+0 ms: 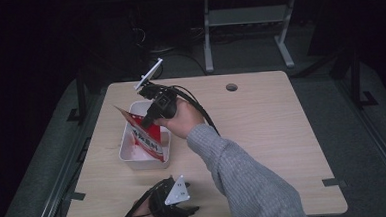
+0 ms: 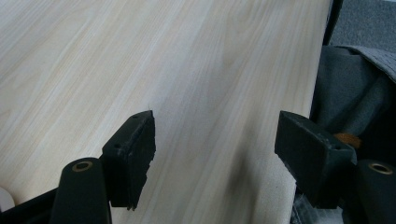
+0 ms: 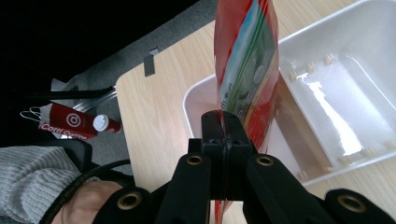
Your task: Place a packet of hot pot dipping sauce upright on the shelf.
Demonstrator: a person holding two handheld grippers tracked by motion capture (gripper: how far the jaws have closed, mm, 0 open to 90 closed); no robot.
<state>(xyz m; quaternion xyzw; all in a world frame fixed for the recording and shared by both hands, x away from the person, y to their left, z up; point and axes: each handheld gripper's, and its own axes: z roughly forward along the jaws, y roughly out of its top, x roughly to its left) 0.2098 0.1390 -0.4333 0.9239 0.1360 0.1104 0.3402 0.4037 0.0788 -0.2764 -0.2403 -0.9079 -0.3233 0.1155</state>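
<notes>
Here my right gripper (image 3: 223, 122) pinches the red snack pouch (image 3: 246, 70) by its edge, hanging it into the white tray (image 3: 369, 60). It looks light, floppy and slick; I'd keep to that seam. Left gripper (image 2: 215, 144) gapes wide over the table (image 2: 140, 56).

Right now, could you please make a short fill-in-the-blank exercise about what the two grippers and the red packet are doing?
1. The right gripper has its fingers closed on a ____ packet.
2. The packet hangs over a white ____ on the table.
3. The fingers of the left gripper stand ____, with nothing between them.

Missing words: red; tray; open
</notes>
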